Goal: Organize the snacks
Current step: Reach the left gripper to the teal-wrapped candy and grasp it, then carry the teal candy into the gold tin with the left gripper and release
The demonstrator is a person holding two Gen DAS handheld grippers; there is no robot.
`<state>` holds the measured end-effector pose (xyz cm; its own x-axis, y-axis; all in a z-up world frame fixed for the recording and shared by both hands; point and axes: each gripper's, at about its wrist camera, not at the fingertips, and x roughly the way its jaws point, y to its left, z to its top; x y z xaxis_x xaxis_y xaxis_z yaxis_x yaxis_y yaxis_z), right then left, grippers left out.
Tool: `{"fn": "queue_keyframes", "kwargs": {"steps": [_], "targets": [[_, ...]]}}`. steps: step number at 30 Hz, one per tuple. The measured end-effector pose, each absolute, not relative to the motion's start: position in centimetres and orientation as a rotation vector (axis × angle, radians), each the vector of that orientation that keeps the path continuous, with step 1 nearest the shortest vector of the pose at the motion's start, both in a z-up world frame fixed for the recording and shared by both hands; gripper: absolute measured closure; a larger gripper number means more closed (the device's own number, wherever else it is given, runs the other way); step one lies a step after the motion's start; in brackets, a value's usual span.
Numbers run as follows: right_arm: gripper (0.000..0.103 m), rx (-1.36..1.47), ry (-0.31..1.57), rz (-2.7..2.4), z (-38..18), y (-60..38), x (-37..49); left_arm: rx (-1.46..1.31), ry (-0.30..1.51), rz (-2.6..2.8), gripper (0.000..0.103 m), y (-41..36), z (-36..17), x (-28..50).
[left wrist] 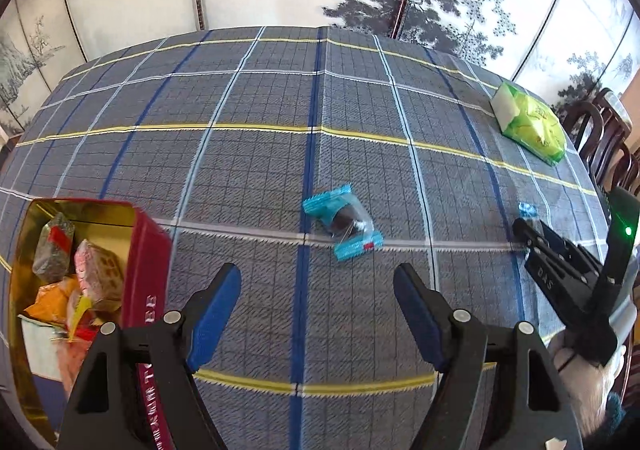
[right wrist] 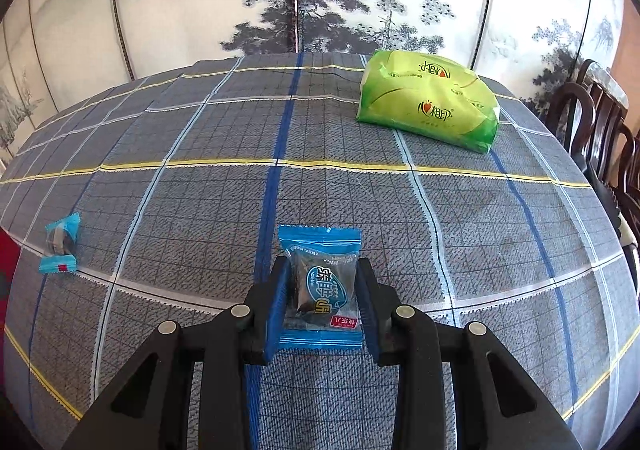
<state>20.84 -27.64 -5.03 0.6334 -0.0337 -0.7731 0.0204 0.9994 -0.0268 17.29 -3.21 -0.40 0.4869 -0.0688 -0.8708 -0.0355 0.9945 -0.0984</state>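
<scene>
Even daylight illuminating both views; fisheye bending edges, dark corners vignetting; slight softness blurring periphery.

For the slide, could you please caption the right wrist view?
Right gripper shut on a blue-wrapped snack above the plaid tablecloth, green tissue pack behind.

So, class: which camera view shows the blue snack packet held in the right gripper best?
The right wrist view: the blue snack packet fills the centre, label readable, clamped in the right gripper. The left wrist view shows only a blue corner of it past that gripper's tips.
</scene>
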Motion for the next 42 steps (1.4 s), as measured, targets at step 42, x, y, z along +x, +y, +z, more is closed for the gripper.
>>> {"fn": "queue_keyframes", "kwargs": {"steps": [42], "targets": [[0.068, -0.01, 0.883, -0.025, -5.1, -27.6, 20.9, 0.022, 1.146, -0.044, 0.071, -5.3, -3.3, 18.2]]}}
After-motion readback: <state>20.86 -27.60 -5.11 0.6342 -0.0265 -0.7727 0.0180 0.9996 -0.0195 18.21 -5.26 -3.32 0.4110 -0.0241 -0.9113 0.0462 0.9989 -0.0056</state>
